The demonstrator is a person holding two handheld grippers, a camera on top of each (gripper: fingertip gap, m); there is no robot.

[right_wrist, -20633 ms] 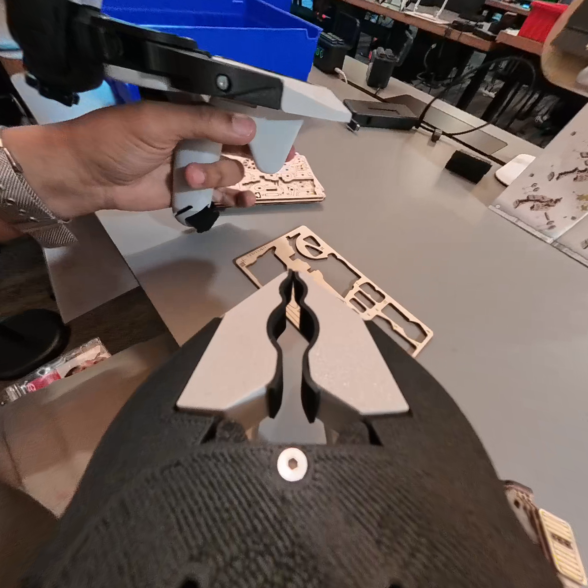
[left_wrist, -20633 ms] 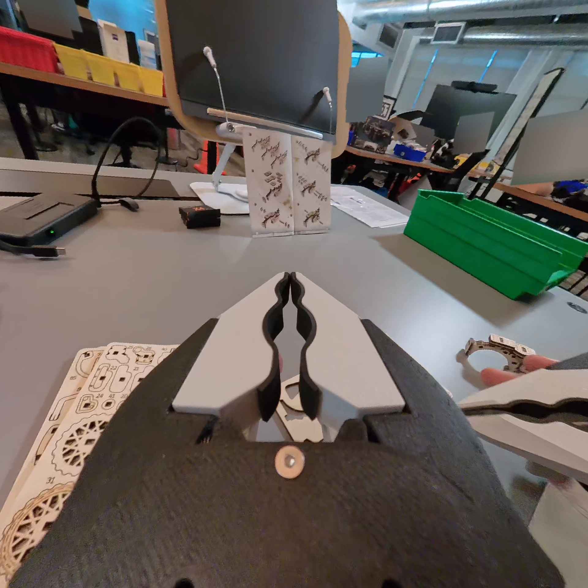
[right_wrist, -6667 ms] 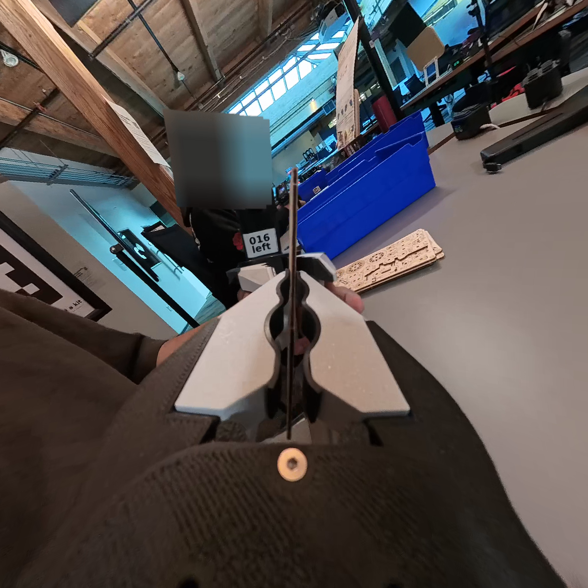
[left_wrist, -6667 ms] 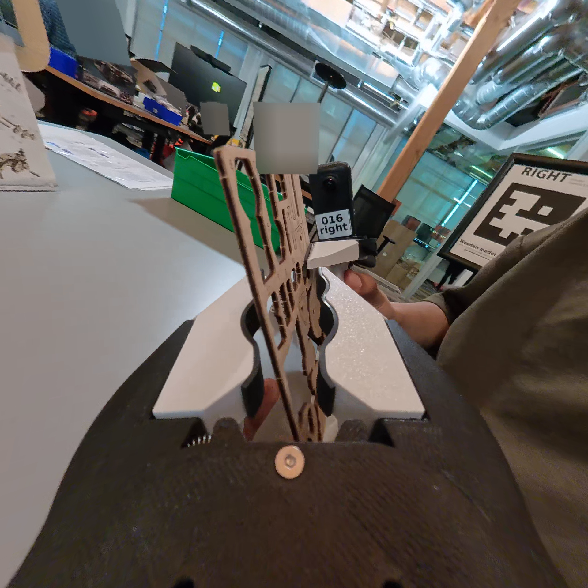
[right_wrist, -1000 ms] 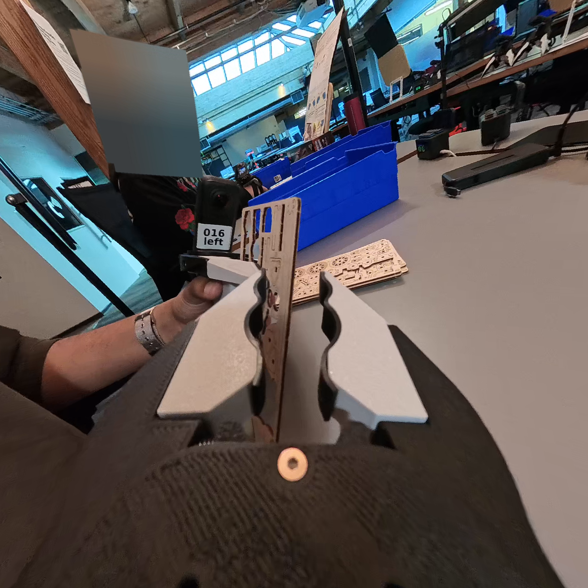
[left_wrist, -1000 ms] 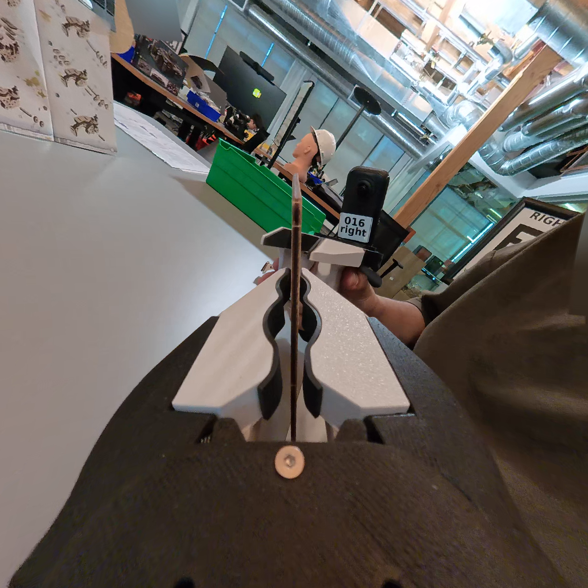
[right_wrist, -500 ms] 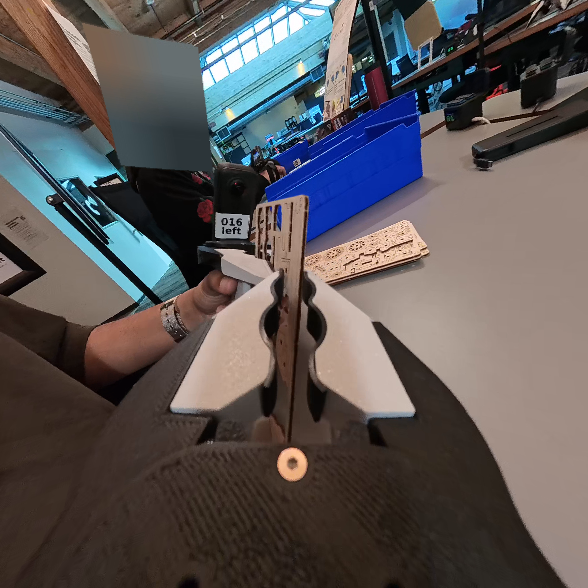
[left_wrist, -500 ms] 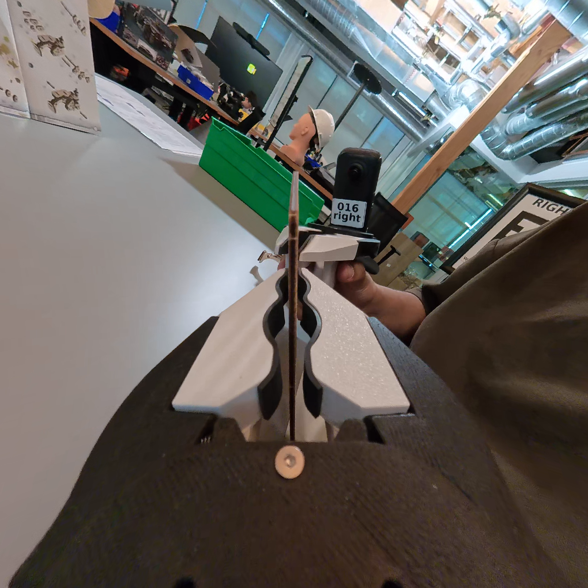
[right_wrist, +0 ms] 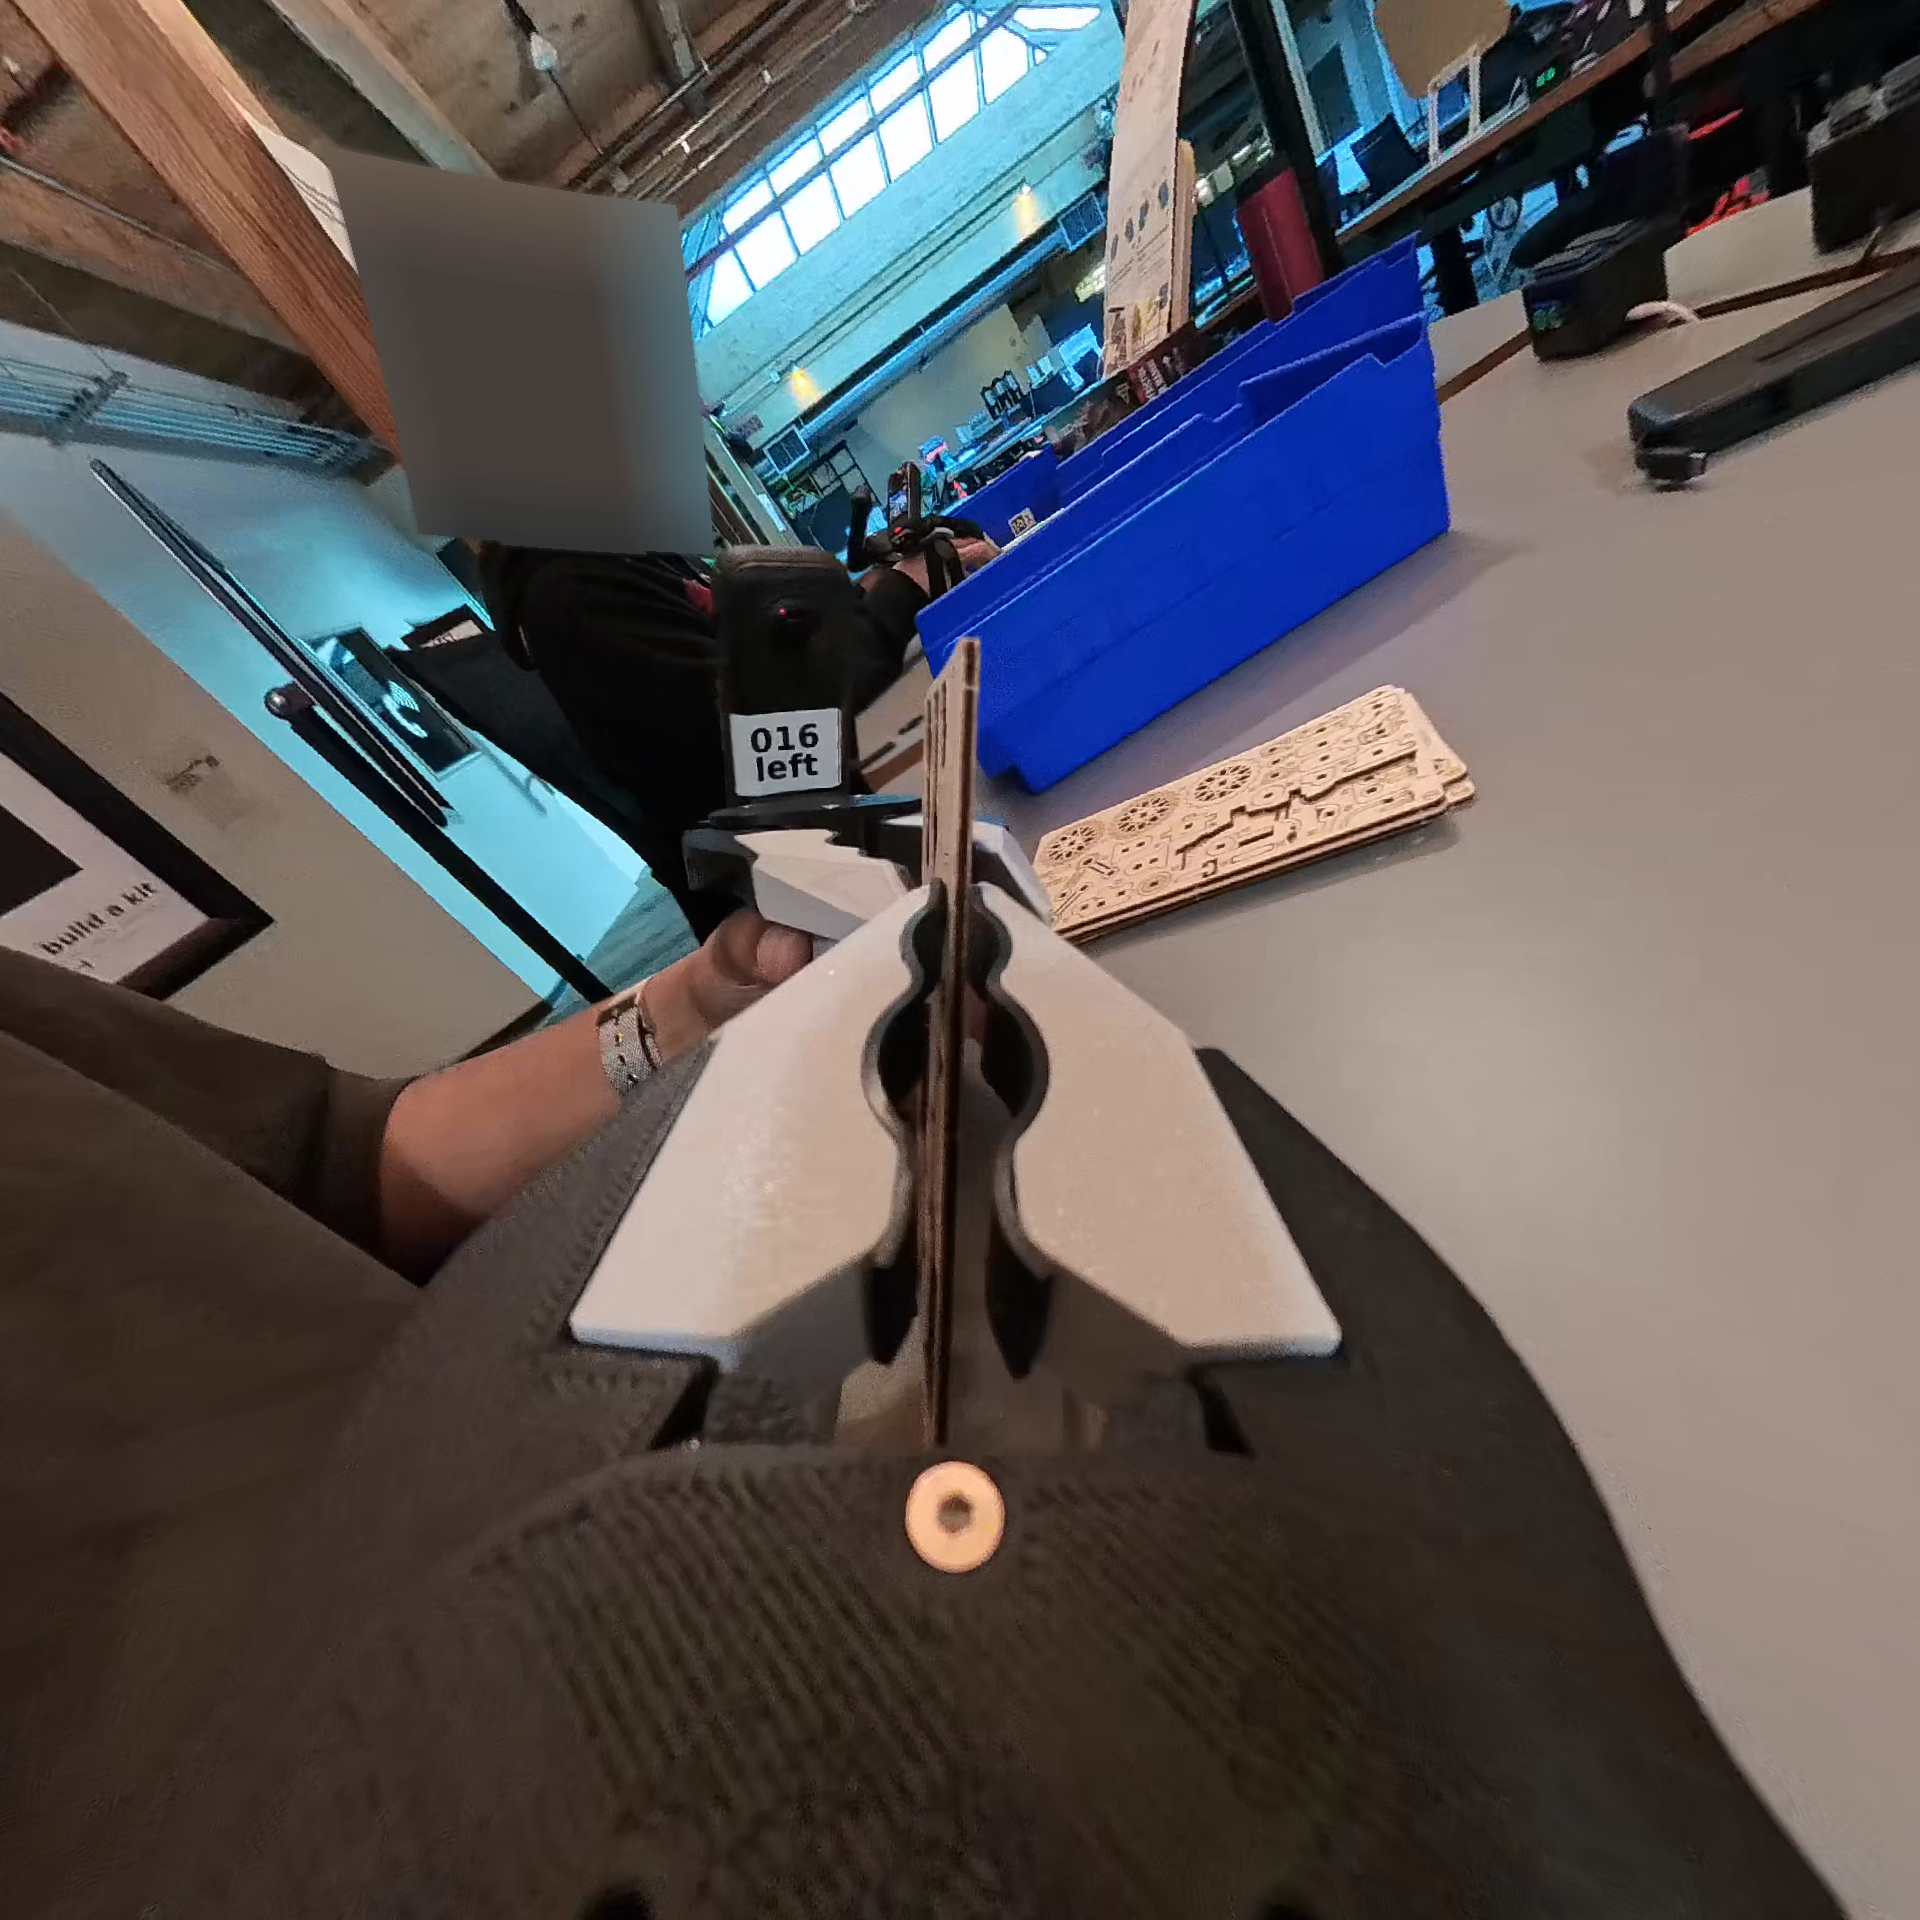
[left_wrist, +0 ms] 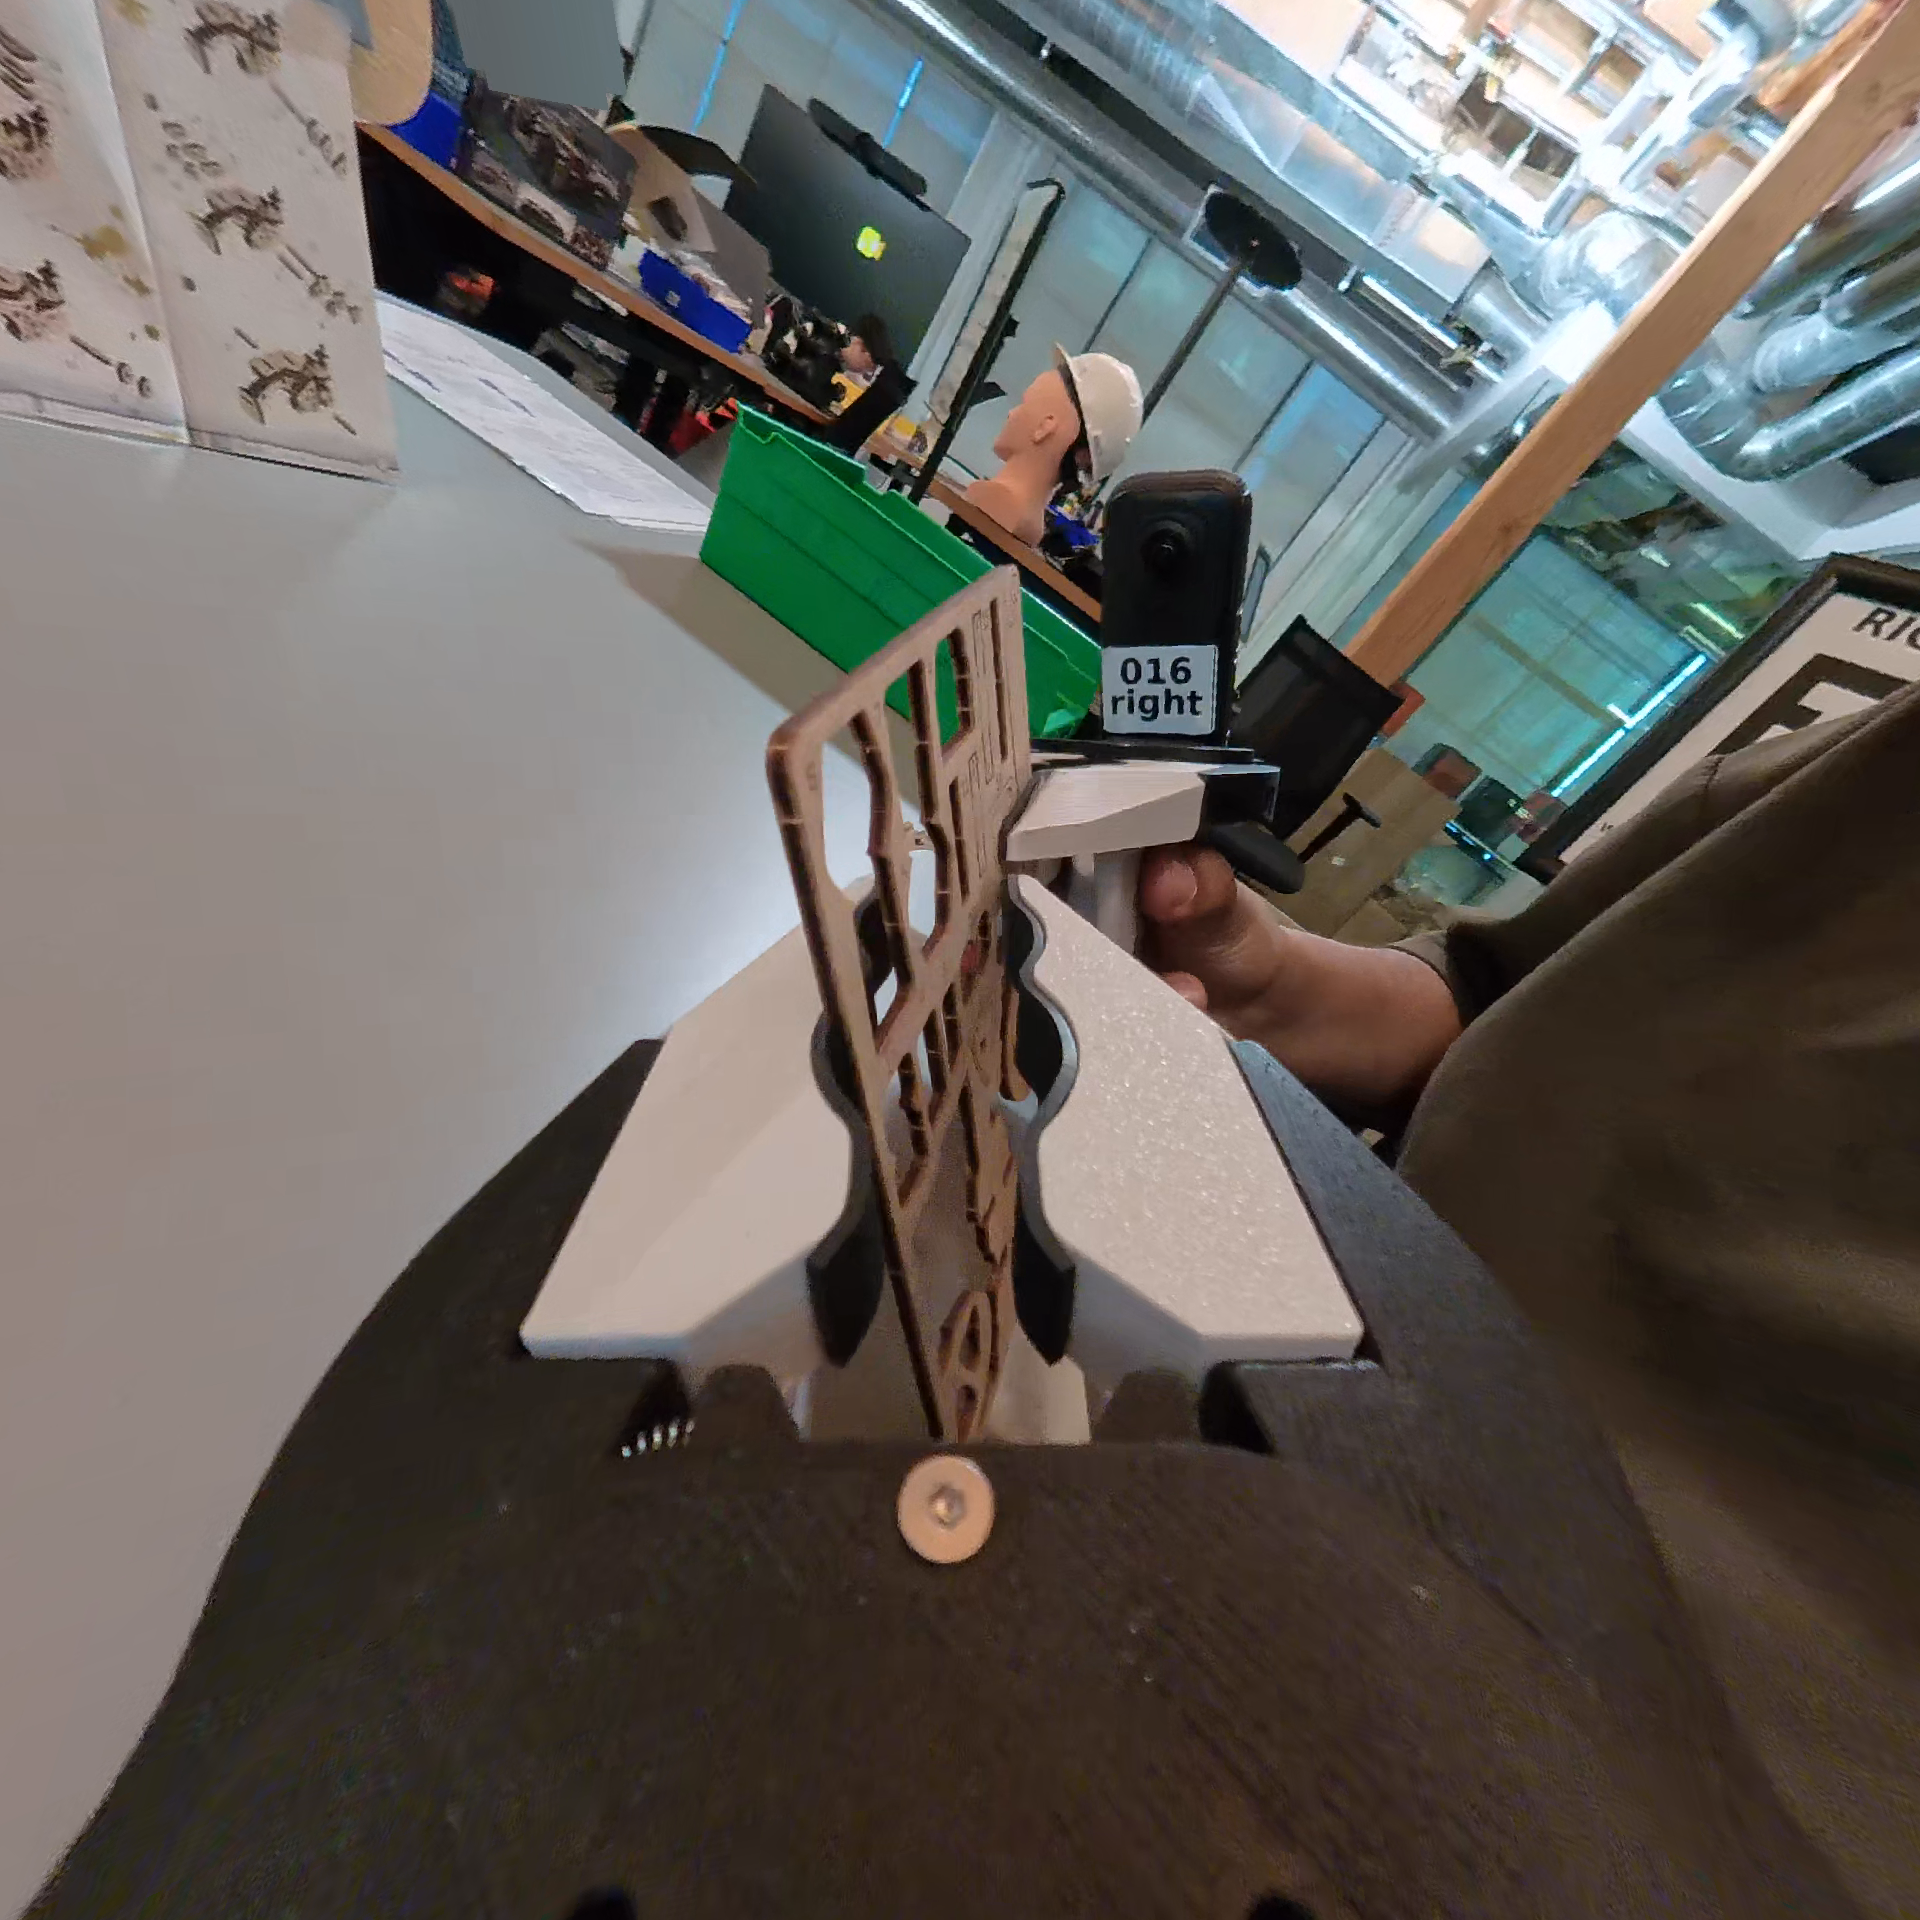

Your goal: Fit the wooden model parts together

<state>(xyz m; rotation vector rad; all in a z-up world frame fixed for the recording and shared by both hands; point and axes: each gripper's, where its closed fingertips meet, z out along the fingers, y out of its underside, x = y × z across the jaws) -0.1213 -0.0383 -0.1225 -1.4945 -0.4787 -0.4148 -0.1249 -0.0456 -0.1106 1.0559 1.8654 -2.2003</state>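
The wooden sheet (right_wrist: 951, 1039)'s lower end is hidden behind the right claw (right_wrist: 953, 914)'s body

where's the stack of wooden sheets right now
In the right wrist view, the stack of wooden sheets lies flat on the grey table, just in front of the blue bin.

Facing each other: right gripper (right_wrist: 951, 935) clamped tight, left gripper (left_wrist: 940, 914) jaws slightly parted, both tilted upward.
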